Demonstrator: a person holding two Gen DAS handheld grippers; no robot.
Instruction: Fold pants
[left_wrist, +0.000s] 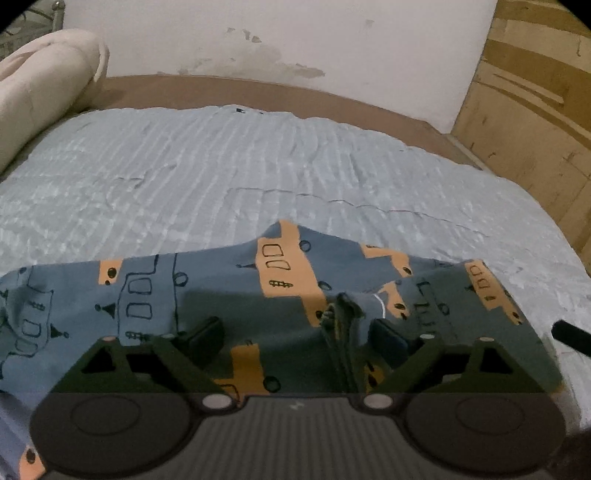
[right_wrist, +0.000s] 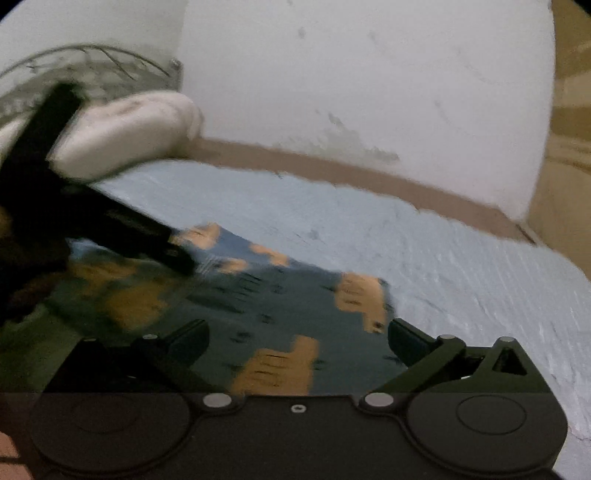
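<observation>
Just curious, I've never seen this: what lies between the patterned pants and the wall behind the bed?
Left wrist view: past the pants, bare light-blue bedspread, then the brown bed edge below the wall.

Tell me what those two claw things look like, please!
Both are dark, nearly black. The left claw has a ribbed grey base, two round discs, silver screws, triangular cut-outs in its arms and blocky fingers. The right claw has the same shape, though its base looks smooth. No cables, markings or sleeves show.

1 pants (left_wrist: 221, 291); 2 grippers: left gripper (left_wrist: 295, 332), right gripper (right_wrist: 299, 339); 1 pillow (left_wrist: 40, 96)
</observation>
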